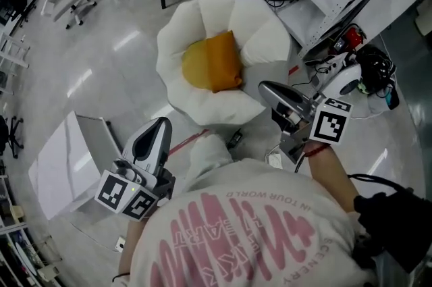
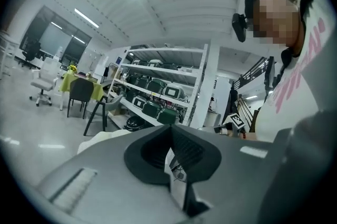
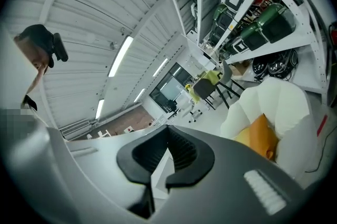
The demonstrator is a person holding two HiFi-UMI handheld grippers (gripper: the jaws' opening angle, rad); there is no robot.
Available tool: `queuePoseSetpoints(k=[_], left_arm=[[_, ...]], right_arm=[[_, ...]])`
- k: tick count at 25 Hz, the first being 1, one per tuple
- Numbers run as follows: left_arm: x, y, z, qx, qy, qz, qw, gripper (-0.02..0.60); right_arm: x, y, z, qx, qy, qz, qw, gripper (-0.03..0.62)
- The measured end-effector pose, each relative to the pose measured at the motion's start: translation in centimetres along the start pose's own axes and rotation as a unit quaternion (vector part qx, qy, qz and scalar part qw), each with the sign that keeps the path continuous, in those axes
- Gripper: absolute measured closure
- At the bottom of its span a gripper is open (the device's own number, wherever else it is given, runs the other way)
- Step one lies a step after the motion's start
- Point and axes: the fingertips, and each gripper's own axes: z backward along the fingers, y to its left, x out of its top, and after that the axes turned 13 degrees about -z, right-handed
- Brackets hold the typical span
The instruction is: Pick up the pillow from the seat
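Head view: an orange pillow (image 1: 212, 63) is seen lying in the hollow of a white, petal-shaped seat (image 1: 263, 42). It is plump and roughly square, smooth-clothed, paler yellow on one side and deeper orange on the other. The left gripper (image 1: 160, 123) and the right gripper (image 1: 266, 87) are held apart from the seat, near the person's body, each with its jaws closed together and nothing between them.

A person wears a white T-shirt (image 1: 250, 225) with pink lettering. The grey left gripper (image 1: 160, 123) and right gripper (image 1: 266, 87) each bear a black-and-white marker cube (image 1: 331, 123).
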Motion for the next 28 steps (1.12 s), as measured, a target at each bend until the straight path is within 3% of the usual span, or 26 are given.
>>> queuePoseSetpoints(k=[3, 8, 13, 15, 23, 25, 28], left_arm=[[-0.8, 1.8, -2.5, -0.021, -0.018, 0.006, 0.9996, 0.568], [-3.5, 5.9, -8.4, -0.067, 0.005, 0.028, 0.9974, 0.569], [-4.4, 10.7, -14.9, -0.126, 0.039, -0.056, 0.9896, 0.571], [-5.4, 13.0, -17.0, -0.143, 0.063, -0.073, 0.9849, 0.569], [-11.6, 19.6, -22.3, -0.218, 0.129, -0.006, 0.9673, 0.569], [-14.0, 20.1, -23.3, -0.237, 0.143, 0.014, 0.9607, 0.569], [-17.7, 20.7, -24.6, -0.246, 0.165, 0.034, 0.9545, 0.569]], right_arm=[[0.1, -2.6, -1.7, -0.020, 0.001, -0.021, 1.000, 0.589], [1.0, -7.5, -4.7, -0.075, 0.005, -0.057, 0.996, 0.589], [3.6, -10.9, -9.7, -0.100, 0.027, -0.053, 0.993, 0.589], [4.6, -12.4, -11.7, -0.125, 0.035, -0.037, 0.991, 0.589], [5.7, -18.8, -15.7, -0.222, -0.003, -0.068, 0.973, 0.589], [4.7, -20.8, -16.0, -0.245, 0.014, -0.064, 0.967, 0.588], [2.4, -24.0, -16.2, -0.283, 0.081, -0.021, 0.955, 0.578]])
